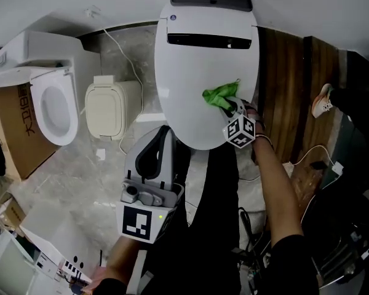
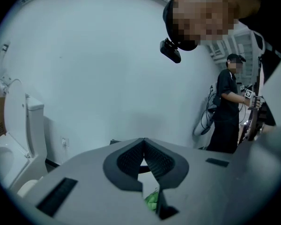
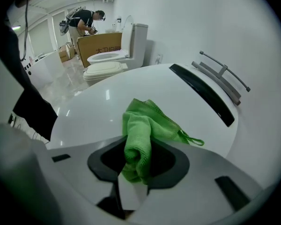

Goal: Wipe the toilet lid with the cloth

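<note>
Right gripper (image 1: 232, 107), jaws pinching a bunched green microfibre cloth (image 1: 219, 95) whose free folds rest on the closed, glossy white oval toilet lid (image 1: 187, 78). The cloth lies directly ahead of the jaws, at the lid's right-hand margin, about midway along its length. The lid's long axis runs away from the person, from the near front rim to the black slot (image 1: 209, 40) at the hinge end, so most bare surface spreads leftward from the cloth. Left gripper (image 1: 162, 141), jaws pressed together on nothing, hangs off the lid by its front rim. The right gripper is thus nearer, and a wiping stroke would probably travel left.
</note>
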